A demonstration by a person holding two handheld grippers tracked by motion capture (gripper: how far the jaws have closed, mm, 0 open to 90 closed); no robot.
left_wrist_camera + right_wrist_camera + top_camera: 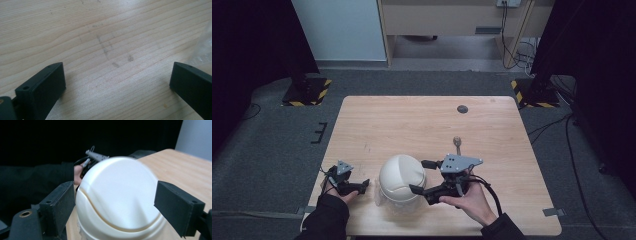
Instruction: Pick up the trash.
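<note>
Nearest the camera, the person's two forearms enter from the bottom edge, each hand holding a gripper. The right gripper [423,176] has its jaws spread wide on either side of a white dome [402,178] at the near middle of the table [492,130], not yet touching it. The left gripper [362,185] lies low just left of the dome, jaws wide and holding nothing. A clear plastic film [205,47] shows under the dome's edge. The dome looks smooth and rounded, so closing jaws could slide up off it, or shove it sideways on the slippery film toward the near edge. A small knob [457,141] stands farther back.
</note>
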